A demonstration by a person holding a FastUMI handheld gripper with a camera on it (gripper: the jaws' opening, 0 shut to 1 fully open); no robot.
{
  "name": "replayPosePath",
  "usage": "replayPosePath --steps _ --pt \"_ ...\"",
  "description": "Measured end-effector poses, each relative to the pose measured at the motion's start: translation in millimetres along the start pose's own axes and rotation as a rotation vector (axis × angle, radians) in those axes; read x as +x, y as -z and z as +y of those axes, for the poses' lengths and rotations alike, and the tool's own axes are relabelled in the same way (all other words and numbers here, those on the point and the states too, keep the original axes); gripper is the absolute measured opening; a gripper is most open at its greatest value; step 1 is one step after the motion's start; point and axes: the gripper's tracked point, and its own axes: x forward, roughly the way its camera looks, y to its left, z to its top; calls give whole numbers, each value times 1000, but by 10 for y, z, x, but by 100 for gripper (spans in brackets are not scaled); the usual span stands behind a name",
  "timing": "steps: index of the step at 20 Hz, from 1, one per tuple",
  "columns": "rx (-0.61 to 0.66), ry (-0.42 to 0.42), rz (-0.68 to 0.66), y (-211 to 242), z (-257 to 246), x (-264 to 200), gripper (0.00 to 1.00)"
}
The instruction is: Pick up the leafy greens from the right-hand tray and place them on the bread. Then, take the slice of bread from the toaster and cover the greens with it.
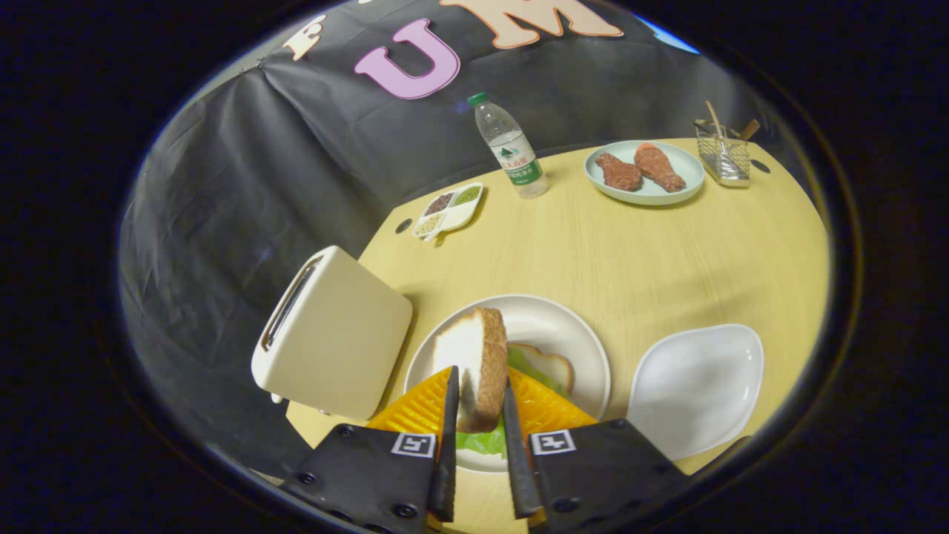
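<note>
Fingers: our gripper pinches the bread slice on both sides, standing on its edge
Greens: the leafy greens already lie on the bottom bread in the round plate, right under our slice
Toaster: the toaster stands just beside the plate on the worktop
Do it well: we think we should tip the slice flat, go down slowly, then let go

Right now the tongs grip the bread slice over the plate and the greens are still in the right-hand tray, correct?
Not quite. In the gripper view the tongs do grip the bread slice over the plate, but the greens already lie on the plate's bread; the right-hand tray holds none.
</note>
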Motion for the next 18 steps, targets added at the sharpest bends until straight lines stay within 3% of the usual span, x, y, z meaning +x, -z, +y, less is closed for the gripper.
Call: replayPosePath --steps 4,15,18 --pt "14 14 10 36 -80 -4 34" --pt "-4 37 -34 -30 -206 -183 98" --pt "-21 33 -62 -94 -222 -323 100"
